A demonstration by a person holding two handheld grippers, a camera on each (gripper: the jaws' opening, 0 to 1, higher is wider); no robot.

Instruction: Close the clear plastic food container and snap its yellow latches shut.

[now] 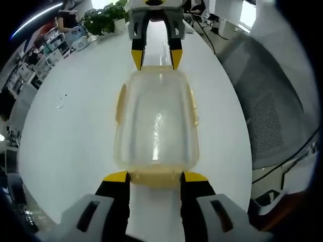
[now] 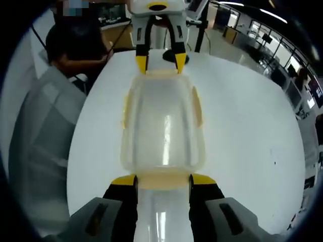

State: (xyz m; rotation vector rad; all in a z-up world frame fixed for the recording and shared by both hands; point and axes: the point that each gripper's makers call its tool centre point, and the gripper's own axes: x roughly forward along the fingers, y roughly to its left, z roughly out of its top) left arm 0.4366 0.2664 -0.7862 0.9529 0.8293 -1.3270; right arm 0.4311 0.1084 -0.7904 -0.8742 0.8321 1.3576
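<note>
container: clear plastic food container [image 1: 155, 123] with lid on, lying flat on the white table [image 1: 70, 131], between the two grippers
latches: yellow latches [image 1: 120, 103] along both long sides and at both ends; cannot tell if snapped
left gripper [image 1: 155, 177]: jaws parted, yellow tips at the near end latch corners, touching or just beside
right gripper [image 2: 162, 180]: jaws parted, tips at the opposite end
background: potted plant [image 1: 103, 20], grey mesh chair [image 1: 272, 106], seated person [image 2: 75, 45]
</note>
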